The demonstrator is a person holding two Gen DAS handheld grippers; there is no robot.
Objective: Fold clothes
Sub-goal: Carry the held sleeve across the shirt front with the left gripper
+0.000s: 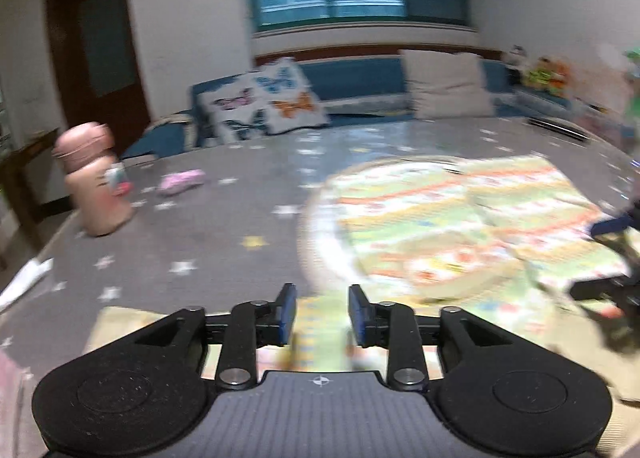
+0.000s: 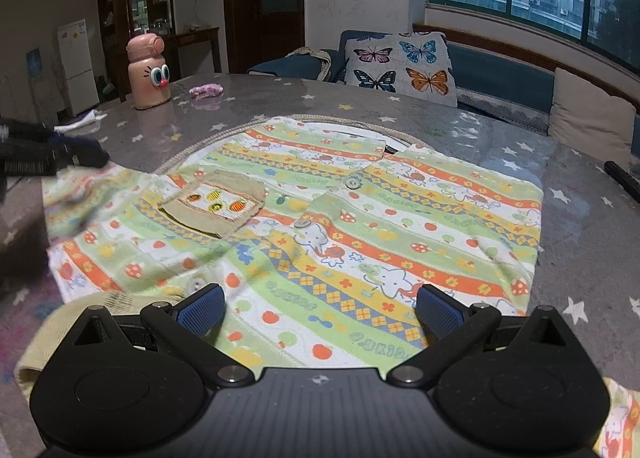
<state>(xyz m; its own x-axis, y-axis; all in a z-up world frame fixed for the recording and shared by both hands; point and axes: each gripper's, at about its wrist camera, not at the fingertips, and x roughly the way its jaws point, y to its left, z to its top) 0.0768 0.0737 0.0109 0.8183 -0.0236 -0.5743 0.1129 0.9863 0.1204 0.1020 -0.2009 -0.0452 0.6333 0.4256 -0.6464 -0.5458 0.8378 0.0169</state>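
Observation:
A child's striped shirt with elephant and fruit prints lies spread on the grey star-patterned table, a beige pocket on its left half. My right gripper is open just above the shirt's near hem. My left gripper is partly closed with a fold of the shirt between its blue pads; the view is blurred. The left gripper also shows at the left edge of the right wrist view, at the shirt's left sleeve. The right gripper shows at the right edge of the left wrist view.
A pink cartoon bottle and a small pink cloth item stand at the table's far left. White paper lies at the left edge. A sofa with a butterfly cushion runs behind the table. A dark rod lies at the right.

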